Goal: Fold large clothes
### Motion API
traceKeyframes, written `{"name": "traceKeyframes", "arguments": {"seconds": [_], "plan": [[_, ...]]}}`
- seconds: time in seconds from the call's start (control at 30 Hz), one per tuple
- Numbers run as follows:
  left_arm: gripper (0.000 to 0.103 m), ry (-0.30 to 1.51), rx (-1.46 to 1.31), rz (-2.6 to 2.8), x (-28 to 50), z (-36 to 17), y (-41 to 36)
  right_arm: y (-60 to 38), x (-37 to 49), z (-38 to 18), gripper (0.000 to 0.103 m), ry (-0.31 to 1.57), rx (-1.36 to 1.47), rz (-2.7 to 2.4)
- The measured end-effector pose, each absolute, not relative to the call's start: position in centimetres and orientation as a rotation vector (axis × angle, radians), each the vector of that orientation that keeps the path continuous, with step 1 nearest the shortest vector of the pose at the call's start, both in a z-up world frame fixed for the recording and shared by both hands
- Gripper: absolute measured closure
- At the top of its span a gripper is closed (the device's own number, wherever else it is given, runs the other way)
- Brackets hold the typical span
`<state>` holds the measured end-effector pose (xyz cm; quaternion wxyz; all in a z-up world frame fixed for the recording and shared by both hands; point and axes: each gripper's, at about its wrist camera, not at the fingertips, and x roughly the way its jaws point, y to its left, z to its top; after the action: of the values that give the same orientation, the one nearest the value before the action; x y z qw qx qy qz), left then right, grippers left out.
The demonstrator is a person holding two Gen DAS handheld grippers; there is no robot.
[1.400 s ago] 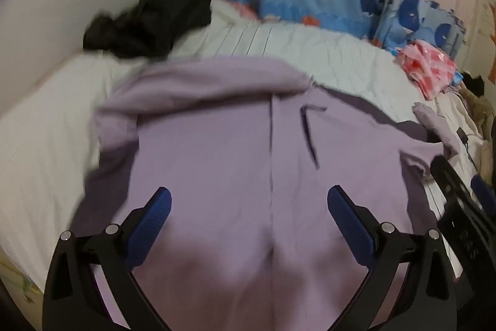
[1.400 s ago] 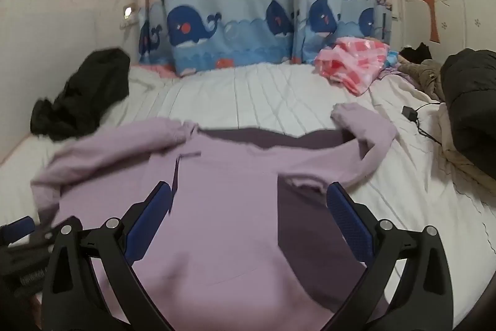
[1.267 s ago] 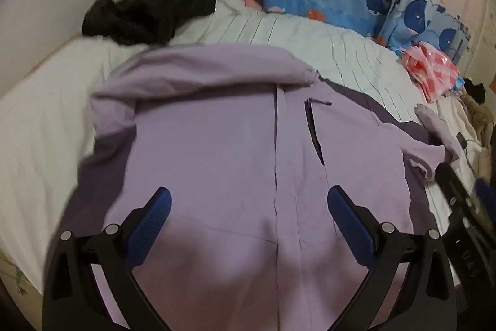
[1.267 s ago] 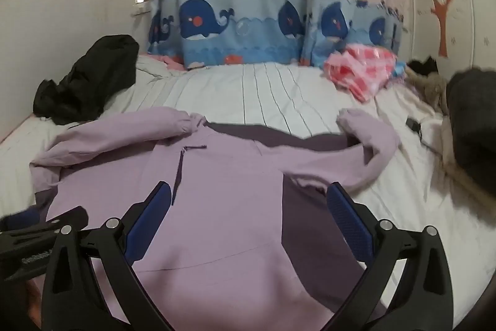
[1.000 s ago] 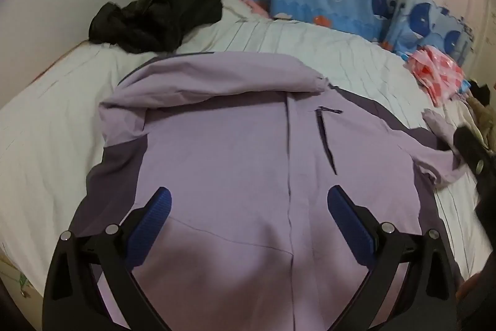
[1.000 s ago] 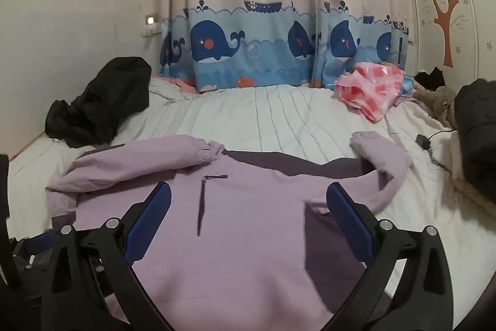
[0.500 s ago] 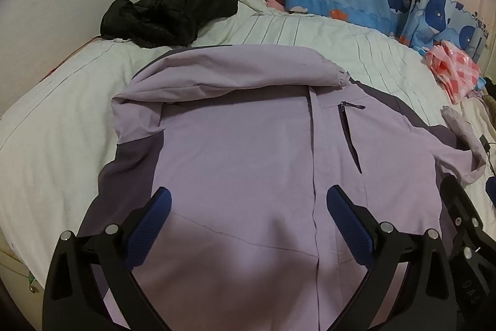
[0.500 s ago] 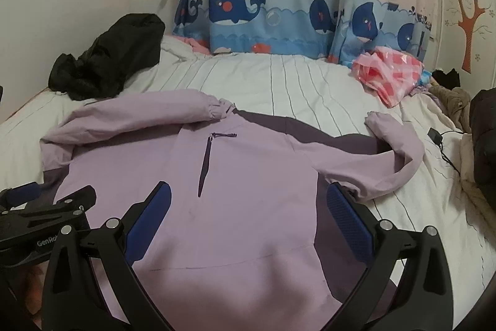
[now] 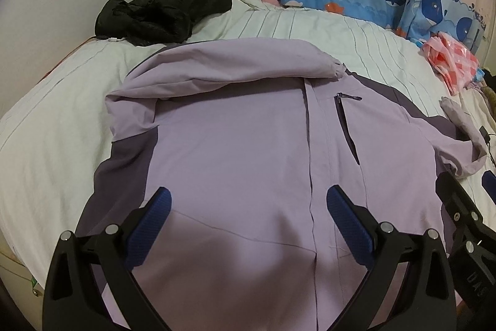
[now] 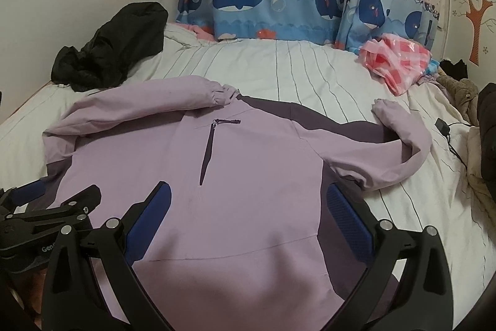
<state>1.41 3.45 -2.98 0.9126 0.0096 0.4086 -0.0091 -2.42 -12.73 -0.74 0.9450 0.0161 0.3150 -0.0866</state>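
A large lilac jacket with dark purple side panels lies front up on the white striped bed. One sleeve is folded across its top; the other sleeve curls out to the right. A dark chest zip runs down the front. My left gripper hovers open over the jacket's lower part, nothing between its blue pads. My right gripper is also open above the hem, to the right of the left one.
A crumpled black garment lies at the bed's far left by the wall. A pink checked cloth sits far right near the whale curtain. A cable and charger and more clothes lie at the right edge.
Both grippers have pulled back and risen a little from the jacket, staying open. The jacket and its sleeves lie as before.
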Motion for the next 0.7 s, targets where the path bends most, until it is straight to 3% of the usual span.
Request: {"name": "traceKeyframes", "arguments": {"seconds": [0.7], "plan": [[0.007, 0.851, 0.021, -0.03, 1.49, -3.23, 3.16, -12.73, -2.38, -0.99, 0.006, 0.659, 0.045, -0.168]]}}
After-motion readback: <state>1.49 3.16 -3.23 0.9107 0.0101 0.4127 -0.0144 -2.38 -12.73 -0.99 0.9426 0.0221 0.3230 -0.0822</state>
